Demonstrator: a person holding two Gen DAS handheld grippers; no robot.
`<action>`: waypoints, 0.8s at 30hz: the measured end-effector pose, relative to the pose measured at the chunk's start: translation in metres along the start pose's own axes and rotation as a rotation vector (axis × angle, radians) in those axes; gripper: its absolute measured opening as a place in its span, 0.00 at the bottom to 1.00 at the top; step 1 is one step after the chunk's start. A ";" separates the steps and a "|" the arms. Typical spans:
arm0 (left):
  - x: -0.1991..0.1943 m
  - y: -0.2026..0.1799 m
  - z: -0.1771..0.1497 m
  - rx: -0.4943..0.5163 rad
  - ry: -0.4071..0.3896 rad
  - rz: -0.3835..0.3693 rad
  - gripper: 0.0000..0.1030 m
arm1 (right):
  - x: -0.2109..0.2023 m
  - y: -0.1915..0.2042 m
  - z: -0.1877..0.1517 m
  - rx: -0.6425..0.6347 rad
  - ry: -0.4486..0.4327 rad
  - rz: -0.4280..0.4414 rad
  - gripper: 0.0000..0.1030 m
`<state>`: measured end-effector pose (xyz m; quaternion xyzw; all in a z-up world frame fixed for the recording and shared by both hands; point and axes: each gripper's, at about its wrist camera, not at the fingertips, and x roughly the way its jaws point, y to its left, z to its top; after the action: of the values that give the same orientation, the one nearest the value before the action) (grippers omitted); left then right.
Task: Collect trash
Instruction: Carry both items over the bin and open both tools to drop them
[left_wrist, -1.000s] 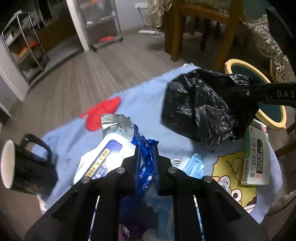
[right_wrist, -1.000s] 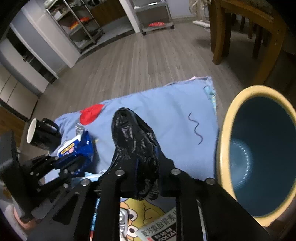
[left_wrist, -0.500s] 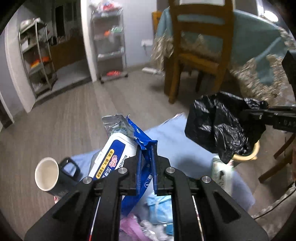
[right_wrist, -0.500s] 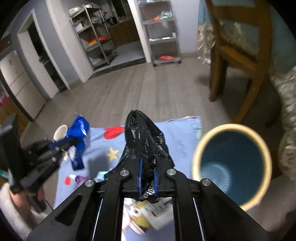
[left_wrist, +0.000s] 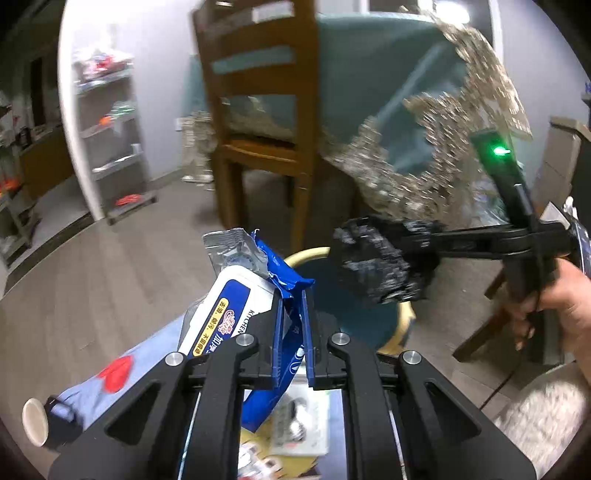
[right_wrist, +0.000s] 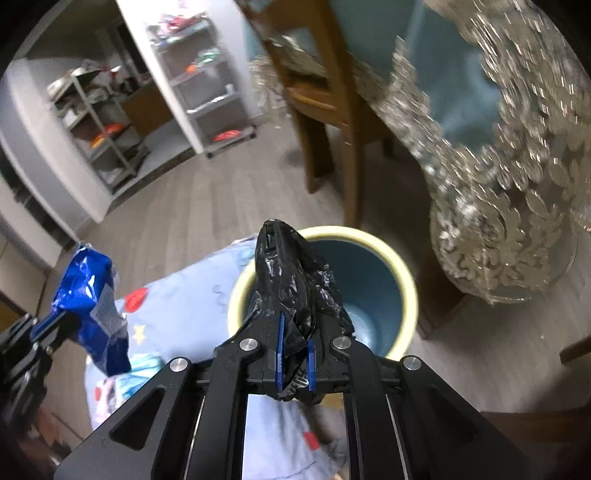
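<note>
Lifted off the blue cloth (right_wrist: 192, 306) and swung binward: left gripper (left_wrist: 293, 332) clamped on blue wrapper (left_wrist: 236, 306), right gripper (right_wrist: 293, 360) pinching black bag (right_wrist: 291, 280) over bin (right_wrist: 402, 280) just ahead, drop likely next.

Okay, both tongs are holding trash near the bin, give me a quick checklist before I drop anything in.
1. Right tongs shut on the black plastic bag: ok.
2. Left tongs shut on the blue wrapper: ok.
3. Black bag over the bin opening: ok in the right wrist view.
4. Blue wrapper over the bin: not ok, it hangs above the blue cloth, to the side.
5. Bin has room: ok, its inside looks empty.
6. Bag clear of the tablecloth fringe: cannot tell, the picture is blurred.
</note>
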<state>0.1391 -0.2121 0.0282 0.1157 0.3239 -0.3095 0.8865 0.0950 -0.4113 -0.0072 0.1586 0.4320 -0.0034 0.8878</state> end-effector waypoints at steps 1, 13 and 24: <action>0.011 -0.008 0.003 0.010 0.007 -0.014 0.09 | 0.007 -0.009 0.000 0.015 0.009 0.001 0.10; 0.125 -0.046 0.011 0.032 0.086 -0.063 0.09 | 0.055 -0.044 -0.011 0.142 0.111 -0.033 0.10; 0.110 -0.029 0.007 -0.018 0.083 -0.034 0.44 | 0.049 -0.030 -0.007 0.101 0.068 -0.062 0.64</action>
<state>0.1904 -0.2894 -0.0378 0.1149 0.3651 -0.3163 0.8680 0.1160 -0.4317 -0.0570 0.1896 0.4660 -0.0474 0.8629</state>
